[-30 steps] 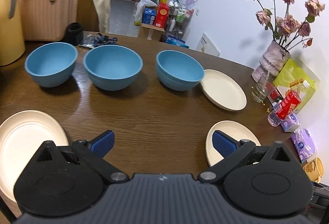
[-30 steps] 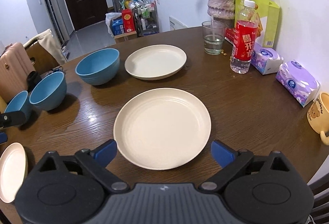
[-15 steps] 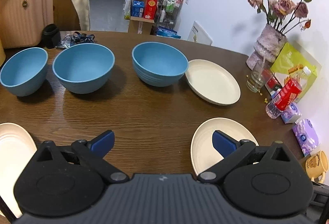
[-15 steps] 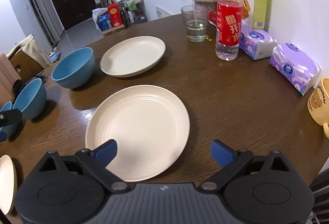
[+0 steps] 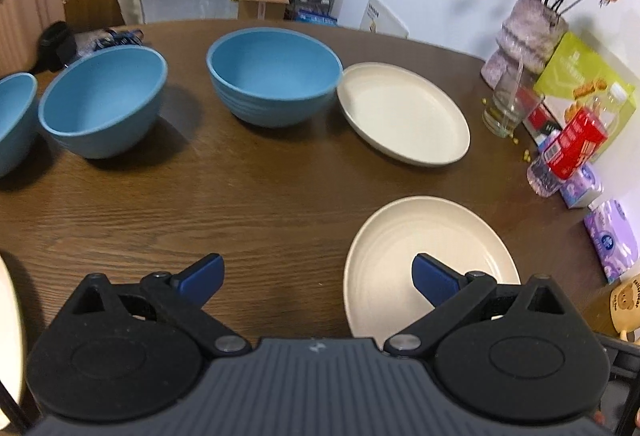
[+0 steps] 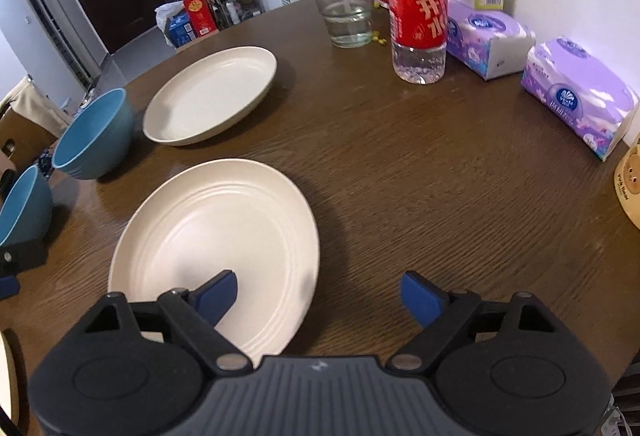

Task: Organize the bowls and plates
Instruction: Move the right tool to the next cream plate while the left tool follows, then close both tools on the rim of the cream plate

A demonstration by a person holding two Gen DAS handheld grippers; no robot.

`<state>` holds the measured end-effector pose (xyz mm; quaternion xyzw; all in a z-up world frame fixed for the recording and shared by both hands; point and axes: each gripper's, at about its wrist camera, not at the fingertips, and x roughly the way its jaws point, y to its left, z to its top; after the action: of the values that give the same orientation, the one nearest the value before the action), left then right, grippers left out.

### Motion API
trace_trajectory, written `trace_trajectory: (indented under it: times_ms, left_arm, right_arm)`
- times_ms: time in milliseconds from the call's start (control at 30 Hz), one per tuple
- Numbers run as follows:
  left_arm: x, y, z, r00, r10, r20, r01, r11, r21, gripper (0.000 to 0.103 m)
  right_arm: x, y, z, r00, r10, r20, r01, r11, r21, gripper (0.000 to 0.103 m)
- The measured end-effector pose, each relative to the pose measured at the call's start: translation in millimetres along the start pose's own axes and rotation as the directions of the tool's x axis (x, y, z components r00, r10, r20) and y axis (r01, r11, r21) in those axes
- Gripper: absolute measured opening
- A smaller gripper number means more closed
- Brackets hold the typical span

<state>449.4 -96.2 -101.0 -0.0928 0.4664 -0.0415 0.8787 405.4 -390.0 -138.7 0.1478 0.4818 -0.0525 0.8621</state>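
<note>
Straddling the near plate's [image 6: 216,244] right rim with the right gripper [image 6: 318,296]: jaws wide but just now narrowing, nothing pinched yet, left pad over the plate's well, right pad outside over bare table [image 6: 440,163]. Best done by lowering until the rim sits squarely between both pads, then closing gently and lifting level to avoid a tip-out. Left gripper [image 5: 316,276] likewise spread wide and empty, right pad above that same plate, left pad over wood. Ahead of the jaws: 1 more cream plate [image 6: 212,93], then 3 blue bowls [image 5: 276,75] farther left.
</note>
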Motion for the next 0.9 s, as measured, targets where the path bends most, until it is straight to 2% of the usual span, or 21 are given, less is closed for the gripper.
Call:
trace_trajectory:
  times_ms: [267,433,533,633,767,900]
  left_arm:
    - [30.1,-16.2,0.3,0.999,0.007,-0.053,-0.007,1.000,-0.001,0.100]
    - [44.6,-20.4,0.0,0.997,0.007,-0.080,-0.008,1.000,-0.008,0.097]
    - [50.6,-20.8,0.3,0.996,0.012,-0.090,-0.013,1.000,-0.011,0.094]
    - [55.6,-20.8,-0.1,0.995,0.014,-0.100,-0.015,1.000,-0.014,0.090]
    - [61.1,-21.5,-1.7,0.993,0.011,-0.114,-0.012,1.000,-0.012,0.080]
    - [66.9,-19.0,-1.8,0.992,0.008,-0.126,-0.012,1.000,-0.026,0.073]
  right_arm:
    - [22.5,-11.2,12.7,0.999,0.036,-0.021,-0.036,0.999,0.001,0.077]
    - [33.7,-12.1,17.4,0.998,0.057,-0.037,-0.057,0.998,-0.008,0.075]
    - [39.8,-12.8,20.2,0.997,0.068,-0.048,-0.068,0.998,-0.009,0.068]
    - [43.5,-12.6,21.9,0.995,0.080,-0.052,-0.081,0.997,-0.015,0.065]
    - [48.0,-11.6,21.9,0.993,0.104,-0.061,-0.105,0.994,-0.018,0.055]
    - [50.9,-12.1,20.9,0.990,0.126,-0.069,-0.128,0.992,-0.018,0.051]
